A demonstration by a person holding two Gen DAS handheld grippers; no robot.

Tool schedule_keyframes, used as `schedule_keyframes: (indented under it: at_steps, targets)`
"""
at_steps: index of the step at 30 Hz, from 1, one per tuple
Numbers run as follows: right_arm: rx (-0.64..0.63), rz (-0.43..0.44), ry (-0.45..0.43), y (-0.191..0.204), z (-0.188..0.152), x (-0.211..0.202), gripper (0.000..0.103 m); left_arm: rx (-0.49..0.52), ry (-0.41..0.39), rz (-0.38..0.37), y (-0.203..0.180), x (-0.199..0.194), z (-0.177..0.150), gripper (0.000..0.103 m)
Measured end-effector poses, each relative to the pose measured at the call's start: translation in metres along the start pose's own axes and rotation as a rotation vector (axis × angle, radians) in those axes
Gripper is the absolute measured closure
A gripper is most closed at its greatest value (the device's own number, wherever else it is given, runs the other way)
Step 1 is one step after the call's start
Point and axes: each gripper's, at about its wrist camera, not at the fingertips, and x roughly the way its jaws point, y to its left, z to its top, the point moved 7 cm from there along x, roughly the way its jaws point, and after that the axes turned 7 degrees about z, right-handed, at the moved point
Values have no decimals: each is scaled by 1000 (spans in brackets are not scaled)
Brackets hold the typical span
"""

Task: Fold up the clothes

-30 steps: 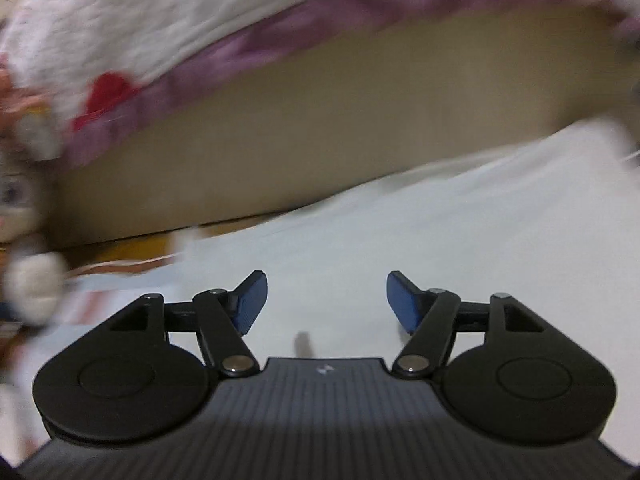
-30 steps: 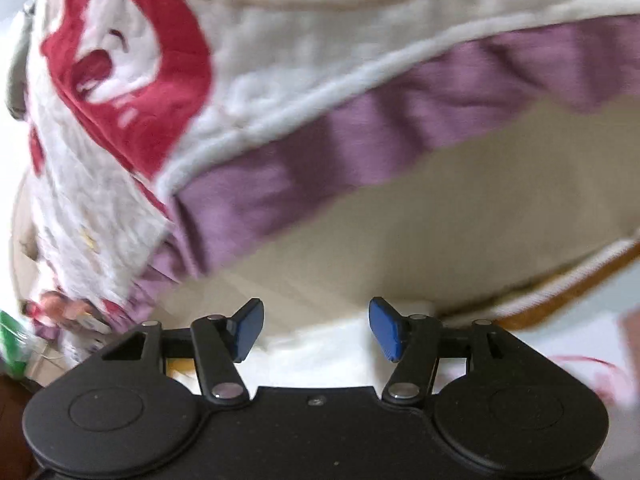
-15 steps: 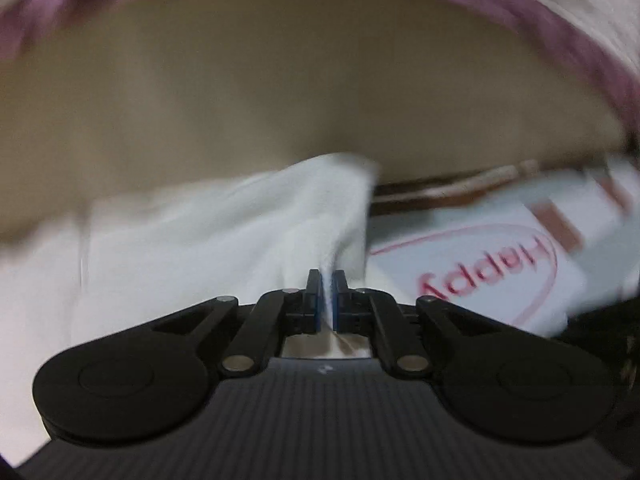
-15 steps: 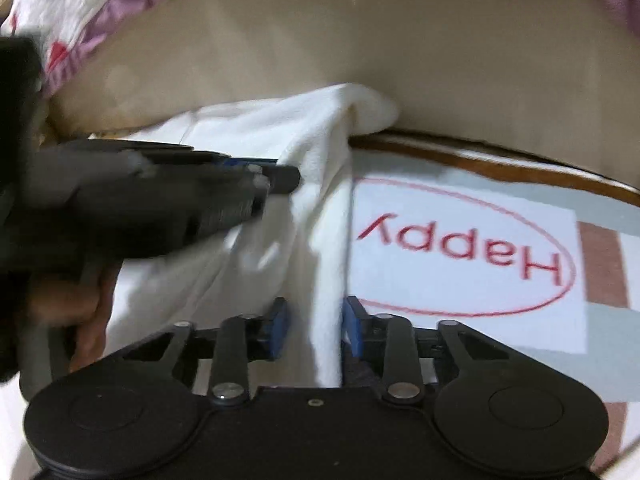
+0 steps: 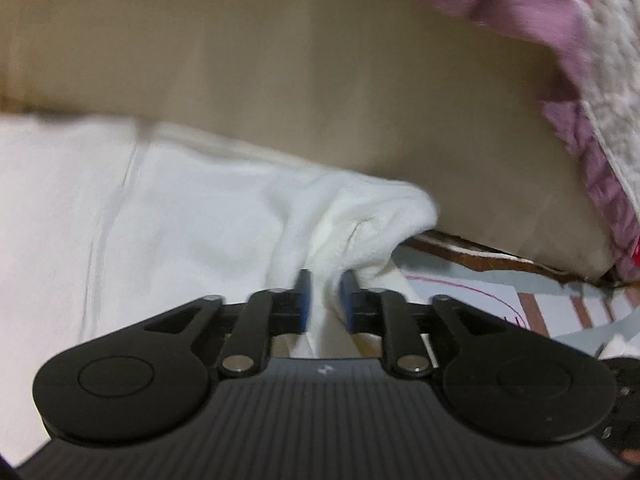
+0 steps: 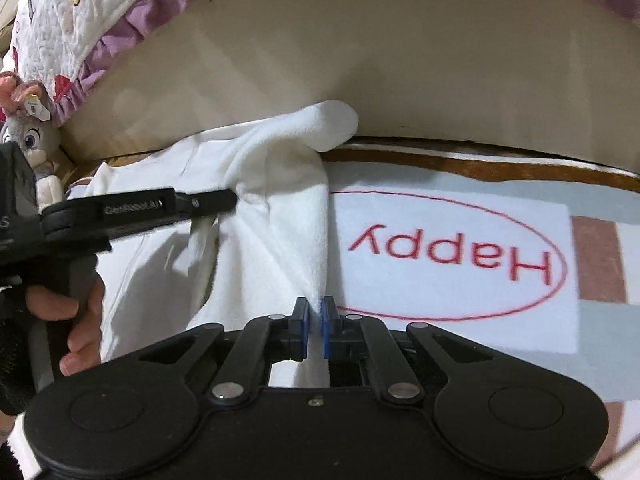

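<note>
Far left in the right wrist view, a plush toy (image 6: pixel 34 140) sits under a quilted blanket with a purple frill (image 6: pixel 100 32), both well clear of the work. Next comes the person's hand (image 6: pixel 76 320) carrying the left tool (image 6: pixel 224 200), which reaches in level from the left and meets the white garment (image 6: pixel 272 208) at a raised fold. In its own view the left tool (image 5: pixel 324 300) has a bunched ridge of that garment (image 5: pixel 200 208) between its blue pads (image 5: pixel 303 300); its jaws are opening, and the cloth looks gathered rather than tightly pinched, so the hold seems loose. Further right, the right tool (image 6: pixel 315 326) stands almost fully closed, with the near right edge of the garment nipped between its pads. The garment lies spread on the bed, its far corner rolled up against the beige headboard (image 6: pixel 360 60), and its right edge lies over the bed mat printed with "Happy" (image 6: pixel 452 256) in a red oval. As for progress, the folding appears to be at an early stage: the cloth is mostly flat but rumpled, both tools have taken the right-hand side, and no finished fold is visible. The lift, the carry across and the smoothing are probably all still to come.
</note>
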Motion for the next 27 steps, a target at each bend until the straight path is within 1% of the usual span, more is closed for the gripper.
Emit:
schedule_keyframes:
  at_steps: [1, 2, 4, 5, 7, 8, 9, 10, 11, 12, 13, 14, 15, 17, 19, 21, 22, 23, 24, 26, 27]
  targets:
    - [30, 27, 3, -3, -1, -3, 96, 32, -33, -2, -8, -5, 4, 75]
    - [75, 69, 1, -6, 0, -5, 96, 58, -51, -12, -15, -8, 7, 68]
    - [140, 136, 2, -12, 1, -9, 96, 110, -87, -33, -30, -13, 14, 60]
    - [162, 160, 3, -14, 1, -10, 96, 139, -96, -41, -38, -14, 16, 59]
    - [203, 216, 7, -14, 0, -11, 96, 212, -78, -49, -55, -7, 19, 57]
    - [223, 262, 11, -12, -1, -12, 95, 259, -55, -52, -65, 0, 18, 54]
    - [242, 312, 17, -10, -1, -12, 95, 302, -30, -46, -73, 8, 17, 54]
    - [262, 363, 22, -8, -2, -12, 95, 338, -1, -24, -79, 19, 14, 55]
    - [282, 413, 27, -5, -2, -13, 95, 362, 25, -5, -82, 29, 11, 84]
    - [300, 438, 32, -6, -3, -13, 95, 349, 51, 2, -81, 36, 9, 98]
    - [297, 411, 37, -9, -4, -11, 95, 295, 73, -17, -75, 39, 9, 98]
    - [290, 372, 43, -13, -5, -10, 95, 196, 68, -64, -67, 36, 13, 98]
    - [282, 333, 48, -18, -6, -8, 95, 76, 50, -123, -56, 31, 19, 98]
    - [225, 209, 42, -26, -5, -8, 95, -156, 21, -238, -33, 19, 31, 98]
    - [151, 125, 31, -23, -1, -9, 95, -332, 29, -329, -14, 14, 30, 98]
    - [57, 39, 11, -15, 1, -10, 95, -394, 34, -373, -7, 12, 25, 98]
    - [-3, -10, -7, -9, 3, -11, 93, -421, 39, -392, -5, 12, 22, 98]
    - [-62, -58, -25, -3, 4, -11, 88, -457, 44, -408, -3, 13, 21, 98]
    - [-122, -107, -43, 4, 6, -12, 88, -492, 50, -423, -1, 13, 19, 98]
    - [-184, -92, -124, 17, 14, -21, 88, -556, 60, -451, 2, 14, 16, 98]
    - [-192, -36, -170, 25, 17, -26, 88, -571, 61, -457, 3, 14, 15, 98]
